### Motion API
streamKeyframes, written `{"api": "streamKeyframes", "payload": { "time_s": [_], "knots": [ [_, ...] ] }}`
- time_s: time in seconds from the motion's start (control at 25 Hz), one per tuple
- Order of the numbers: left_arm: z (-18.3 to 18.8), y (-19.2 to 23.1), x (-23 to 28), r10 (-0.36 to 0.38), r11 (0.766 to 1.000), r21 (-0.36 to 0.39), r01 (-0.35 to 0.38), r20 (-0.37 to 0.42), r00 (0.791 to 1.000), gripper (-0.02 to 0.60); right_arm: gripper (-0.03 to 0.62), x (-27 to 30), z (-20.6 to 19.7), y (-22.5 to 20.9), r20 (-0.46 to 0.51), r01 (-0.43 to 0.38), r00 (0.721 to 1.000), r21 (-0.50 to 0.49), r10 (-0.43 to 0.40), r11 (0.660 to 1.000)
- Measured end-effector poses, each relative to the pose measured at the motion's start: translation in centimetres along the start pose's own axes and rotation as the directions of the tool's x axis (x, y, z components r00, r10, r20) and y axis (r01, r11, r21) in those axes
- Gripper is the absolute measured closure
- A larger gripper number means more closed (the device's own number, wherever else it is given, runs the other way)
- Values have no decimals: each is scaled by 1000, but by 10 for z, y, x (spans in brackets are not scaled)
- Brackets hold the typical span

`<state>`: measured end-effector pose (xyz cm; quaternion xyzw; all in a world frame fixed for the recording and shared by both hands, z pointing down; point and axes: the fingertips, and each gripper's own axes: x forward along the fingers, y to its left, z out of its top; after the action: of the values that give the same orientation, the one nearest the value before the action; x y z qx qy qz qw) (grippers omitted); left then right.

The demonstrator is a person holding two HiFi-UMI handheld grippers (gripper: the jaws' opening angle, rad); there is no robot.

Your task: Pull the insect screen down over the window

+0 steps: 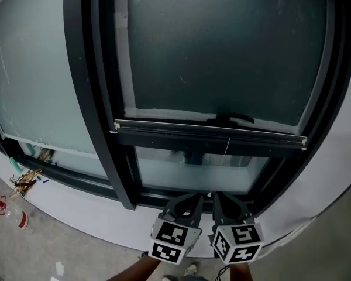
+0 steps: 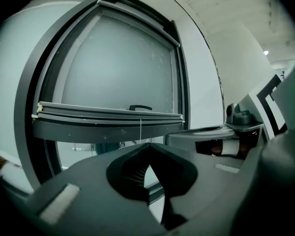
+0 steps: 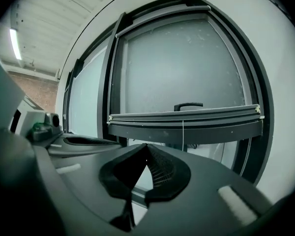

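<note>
The insect screen (image 1: 222, 51) hung as a dark, fine, matt sheet in the right-hand opening of the black window frame (image 1: 85, 98); it covered the upper part only, and a strip of pale glass (image 1: 187, 171) showed below it. Its bottom rail (image 1: 210, 134) — a long, straight, dark bar with a pale upper edge and light end caps — lay roughly level; its long axis ran from side to side across the opening, well above the white sill (image 1: 88, 212). A small black curved handle (image 1: 233, 119) sat on the rail near its middle; a thin pale cord (image 1: 229, 148) dropped from the rail toward the two tools.

The left hand-held gripper (image 1: 192, 200) and the right hand-held gripper (image 1: 221, 200) were side by side below the rail, both pointed at the window; each had its jaws closed tip to tip, leaving only an oval hollow lined by ribbed pads (image 2: 132, 173) behind the tips. Nothing showed between either pair; the cord passed just beside the left tips — whether it touched them could not be told.
</note>
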<state>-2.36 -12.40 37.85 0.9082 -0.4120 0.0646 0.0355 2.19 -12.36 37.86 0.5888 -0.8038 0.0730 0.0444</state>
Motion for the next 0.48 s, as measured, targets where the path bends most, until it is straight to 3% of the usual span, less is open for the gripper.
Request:
{"api": "streamKeyframes", "payload": {
  "time_s": [0.48],
  "knots": [
    [-13,-4,3,-24,997,-78,22,-21,999,565,589,6,-15,7,-23,-8,1000,9,8,1000]
  ]
}}
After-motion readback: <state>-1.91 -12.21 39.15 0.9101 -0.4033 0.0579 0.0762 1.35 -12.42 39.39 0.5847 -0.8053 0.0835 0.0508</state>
